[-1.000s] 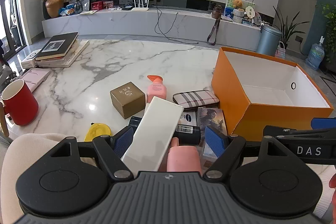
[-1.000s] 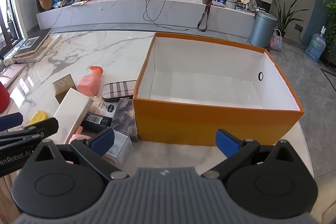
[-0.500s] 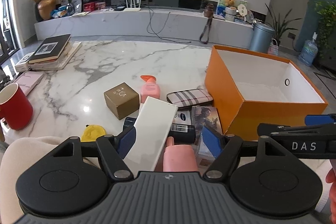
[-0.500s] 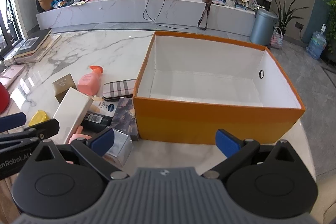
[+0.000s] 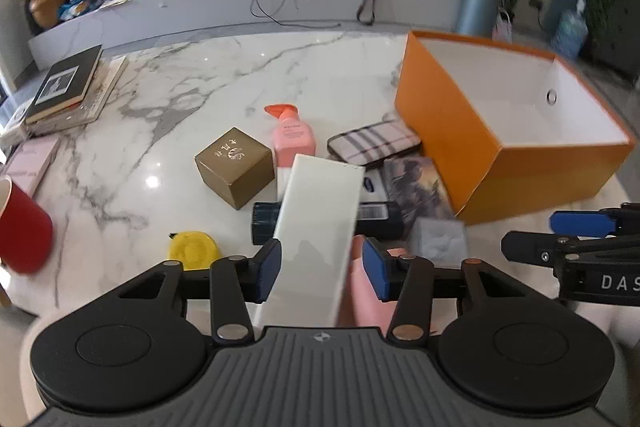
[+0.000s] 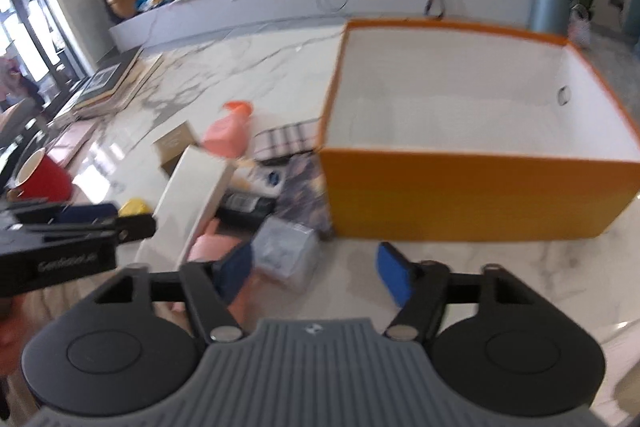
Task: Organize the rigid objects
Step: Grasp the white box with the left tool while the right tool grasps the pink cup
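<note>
Left gripper (image 5: 322, 269): its jaws were closing, with the long white box between them. The left blue pad looked like it touched the box's side. The right pad had a small gap, so it was not squeezing the box yet.
Right gripper (image 6: 316, 273): its jaws were closing too. Nothing was between them, only bare table. It hung in front of the orange box.
Long white box (image 5: 316, 227): it lay tilted on top of the pile, with its near end between the left pads and its far end pointing at the pink bottle.
Orange box (image 5: 472, 147): it sat open on the right side of the table, white inside, with nothing seen in it.
Pile: it sat just left of the orange box. It had a pink bottle (image 5: 293, 139) with an orange cap, a gold cube box (image 5: 234, 167), a checked pouch (image 5: 372, 145), a dark tube (image 5: 376, 213) under the white box, a picture card (image 5: 416, 187), and a small grey box (image 5: 438, 237).
Yellow round thing (image 5: 194, 249): it lay near the left gripper, apart from the pile.
Red cup (image 5: 22, 227): it stood at the far left edge.
Books (image 5: 68, 87): they were stacked far back on the left.
Table (image 5: 240, 67): white marble with grey lines.
</note>
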### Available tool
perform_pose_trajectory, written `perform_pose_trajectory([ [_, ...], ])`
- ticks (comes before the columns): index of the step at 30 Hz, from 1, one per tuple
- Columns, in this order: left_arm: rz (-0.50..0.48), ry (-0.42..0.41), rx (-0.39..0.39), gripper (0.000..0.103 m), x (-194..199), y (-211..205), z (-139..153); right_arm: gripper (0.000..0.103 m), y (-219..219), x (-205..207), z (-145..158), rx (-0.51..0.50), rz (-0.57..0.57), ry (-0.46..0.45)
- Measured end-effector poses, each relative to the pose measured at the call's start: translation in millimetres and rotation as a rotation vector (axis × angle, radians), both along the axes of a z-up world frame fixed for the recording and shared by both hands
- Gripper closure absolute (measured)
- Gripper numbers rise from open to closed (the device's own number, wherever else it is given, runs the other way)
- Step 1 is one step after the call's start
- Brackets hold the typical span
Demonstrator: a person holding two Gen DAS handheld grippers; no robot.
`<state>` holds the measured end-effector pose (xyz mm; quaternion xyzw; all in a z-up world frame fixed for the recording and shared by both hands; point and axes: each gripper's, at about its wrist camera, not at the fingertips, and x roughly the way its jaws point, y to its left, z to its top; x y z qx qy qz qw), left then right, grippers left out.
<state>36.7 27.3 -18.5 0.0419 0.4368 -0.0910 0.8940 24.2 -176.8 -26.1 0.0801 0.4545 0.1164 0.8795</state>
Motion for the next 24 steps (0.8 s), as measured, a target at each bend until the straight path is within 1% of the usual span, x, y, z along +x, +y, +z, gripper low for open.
perform_pose_trajectory([
  [1, -0.005, 0.01, 0.005, 0.048, 3, 2, -2, 0.042, 3, 2, -2, 0.018, 0.013, 0.017],
  [6, -0.021, 0.072, -0.023, 0.049, 15, 16, -11, 0.043, 25, 11, -18, 0.064, 0.081, 0.128],
  [9, -0.047, 0.088, 0.003, 0.049, 20, 19, -16, 0.043, 38, 18, -29, 0.062, 0.116, 0.195],
  [12, -0.067, 0.11, 0.0, 0.049, 26, 24, -21, 0.043, 49, 25, -39, 0.063, 0.145, 0.241],
  [15, -0.088, 0.129, -0.011, 0.049, 31, 28, -25, 0.039, 56, 30, -45, 0.066, 0.152, 0.267],
  [20, -0.117, 0.154, -0.019, 0.048, 37, 28, -30, 0.039, 70, 39, -47, 0.054, 0.165, 0.27],
  [24, -0.117, 0.168, -0.02, 0.047, 44, 29, -33, 0.038, 78, 44, -53, 0.05, 0.173, 0.286],
])
